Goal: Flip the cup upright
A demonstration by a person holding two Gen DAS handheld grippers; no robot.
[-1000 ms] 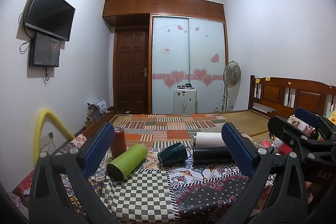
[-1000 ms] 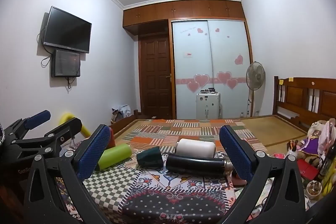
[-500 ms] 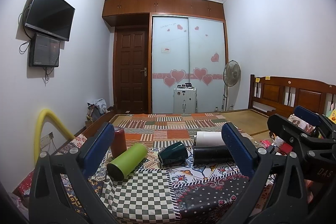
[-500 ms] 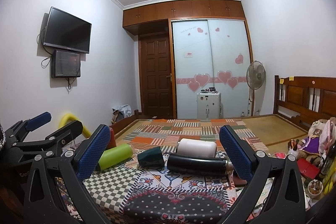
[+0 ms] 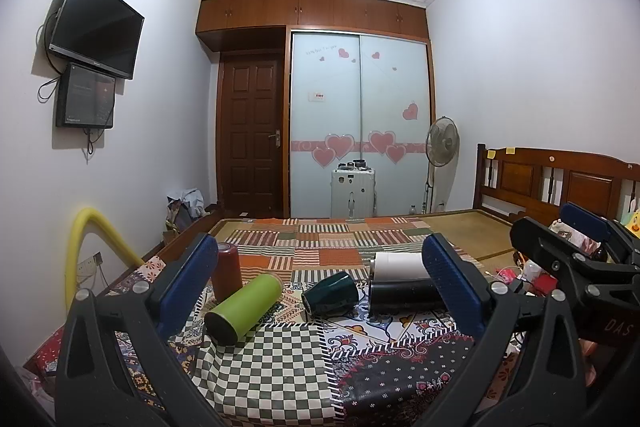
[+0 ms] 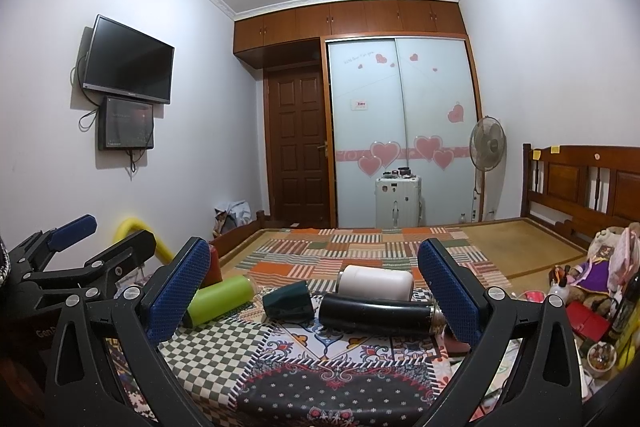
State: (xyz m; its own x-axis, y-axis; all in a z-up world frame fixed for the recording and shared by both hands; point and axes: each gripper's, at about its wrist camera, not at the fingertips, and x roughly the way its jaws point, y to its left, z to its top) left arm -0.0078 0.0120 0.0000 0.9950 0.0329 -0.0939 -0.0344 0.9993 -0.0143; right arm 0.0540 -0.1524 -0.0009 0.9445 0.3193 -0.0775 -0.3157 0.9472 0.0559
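Ahead of both spread, empty grippers (image 5: 320, 279) (image 6: 314, 291), the rigid, probably light dark-green cup (image 5: 331, 293) lies sideways; its tapered wall looks best to grasp.

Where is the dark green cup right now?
The dark green cup lies on its side mid-table, between the green tumbler and the black flask.

The left gripper (image 5: 320, 281) is being seen as a black plastic frame with triangular cut-outs, silver screw heads (image 5: 82, 294) showing at 9 and 3 o'clock. Its fingers (image 5: 186, 285) are being faced with blue dimpled pads. The right gripper (image 6: 314, 293) is being shown in the same build: black arms, blue textured pads (image 6: 448, 293), round silver screws (image 6: 496, 294). White lettering is being shown on both bodies, only partly legible.
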